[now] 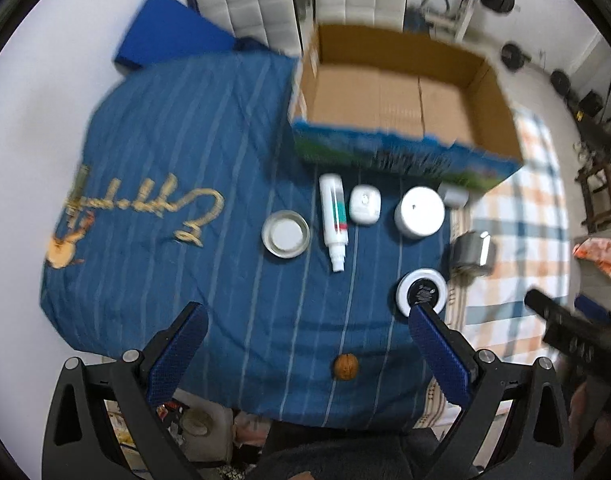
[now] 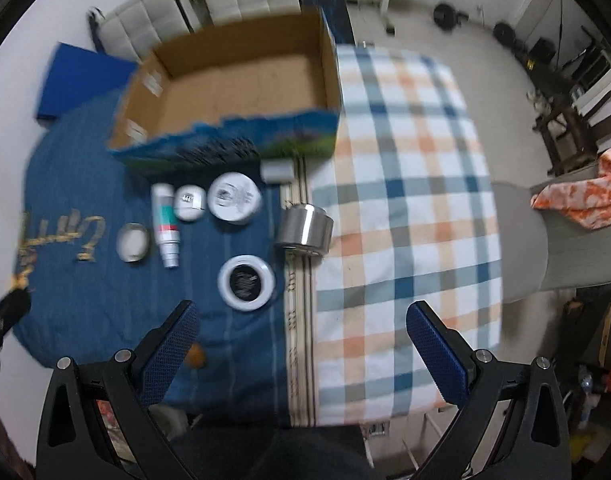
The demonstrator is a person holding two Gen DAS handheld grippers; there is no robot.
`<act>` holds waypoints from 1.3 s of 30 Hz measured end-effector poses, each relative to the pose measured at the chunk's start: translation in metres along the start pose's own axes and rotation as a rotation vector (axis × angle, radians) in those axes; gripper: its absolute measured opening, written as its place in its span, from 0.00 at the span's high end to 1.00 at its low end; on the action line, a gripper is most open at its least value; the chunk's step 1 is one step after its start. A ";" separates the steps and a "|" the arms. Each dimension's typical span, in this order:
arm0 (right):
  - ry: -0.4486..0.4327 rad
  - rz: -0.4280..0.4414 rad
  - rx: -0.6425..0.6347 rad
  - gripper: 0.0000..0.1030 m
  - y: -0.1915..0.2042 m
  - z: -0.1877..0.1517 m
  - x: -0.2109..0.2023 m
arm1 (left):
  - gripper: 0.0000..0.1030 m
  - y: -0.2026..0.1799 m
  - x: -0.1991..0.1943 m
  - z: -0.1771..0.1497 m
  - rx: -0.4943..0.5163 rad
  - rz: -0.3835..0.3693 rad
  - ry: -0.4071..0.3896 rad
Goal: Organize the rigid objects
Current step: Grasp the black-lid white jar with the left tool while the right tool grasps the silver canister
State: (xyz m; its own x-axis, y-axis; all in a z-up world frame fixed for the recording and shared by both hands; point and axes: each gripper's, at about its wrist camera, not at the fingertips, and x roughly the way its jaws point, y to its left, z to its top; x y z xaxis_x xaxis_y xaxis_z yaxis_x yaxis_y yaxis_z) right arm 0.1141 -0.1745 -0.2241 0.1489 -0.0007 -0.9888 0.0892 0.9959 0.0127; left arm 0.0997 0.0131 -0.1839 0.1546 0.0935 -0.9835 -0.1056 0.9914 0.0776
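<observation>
Both hand-held grippers, left (image 1: pixel 307 338) and right (image 2: pixel 301 332), are held wide apart and empty. The black-lidded jar (image 2: pixel 246 282) is seen just ahead-left of the right one, nearer it than the left, on the blue cloth (image 1: pixel 165 160); the empty cardboard box (image 2: pixel 241 80) lies beyond.

Matt cardboard box (image 2: pixel 241 80); shiny metal cup (image 2: pixel 305 229); quilted blue cloth (image 1: pixel 177 152); glossy white plastic tube (image 1: pixel 333 216).

Left claw (image 1: pixel 307 344) open above walnut (image 1: pixel 346 366); cardboard box (image 1: pixel 401 100) beyond
</observation>
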 end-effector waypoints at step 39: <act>0.239 0.119 -0.112 0.08 -0.142 0.089 0.157 | 0.21 -0.164 0.213 -0.012 0.129 0.044 0.345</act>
State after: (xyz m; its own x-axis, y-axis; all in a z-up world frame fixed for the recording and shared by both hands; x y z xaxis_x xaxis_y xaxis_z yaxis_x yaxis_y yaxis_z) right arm 0.2120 -0.3236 -0.3679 -0.0856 0.1250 -0.9885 -0.0266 0.9915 0.1277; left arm 0.1387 -0.1309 -0.4082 -0.1902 0.1211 -0.9742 0.0228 0.9926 0.1189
